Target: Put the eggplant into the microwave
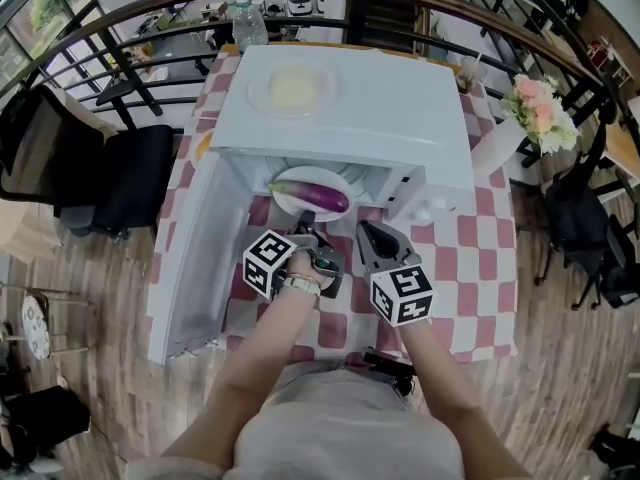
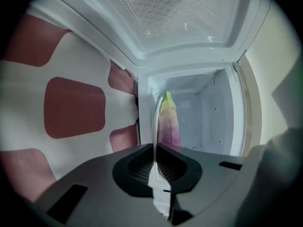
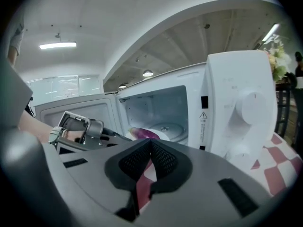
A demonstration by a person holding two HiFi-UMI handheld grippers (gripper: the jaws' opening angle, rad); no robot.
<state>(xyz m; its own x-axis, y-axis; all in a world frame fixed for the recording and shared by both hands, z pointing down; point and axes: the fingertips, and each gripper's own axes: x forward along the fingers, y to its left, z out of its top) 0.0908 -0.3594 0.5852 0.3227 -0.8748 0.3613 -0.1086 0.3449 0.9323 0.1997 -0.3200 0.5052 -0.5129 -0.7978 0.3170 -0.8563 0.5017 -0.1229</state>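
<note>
A purple eggplant (image 1: 312, 197) with a green stem lies on a white plate (image 1: 322, 176) in the mouth of the white microwave (image 1: 350, 108), whose door (image 1: 195, 258) hangs open to the left. My left gripper (image 1: 306, 240) is shut on the plate's near rim. In the left gripper view the rim (image 2: 155, 122) runs edge-on between the shut jaws of the left gripper (image 2: 155, 148), with the eggplant (image 2: 168, 122) beyond it. My right gripper (image 1: 372, 236) hovers just right of the left one, shut and empty. The right gripper (image 3: 150, 143) faces the eggplant (image 3: 144, 134) and the cavity.
The microwave stands on a red-and-white checked tablecloth (image 1: 470, 268). A glass dish (image 1: 292, 88) rests on the microwave's top, with a water bottle (image 1: 248, 20) behind it. A vase of flowers (image 1: 530, 108) stands at the right. A black chair (image 1: 120, 178) stands left of the table.
</note>
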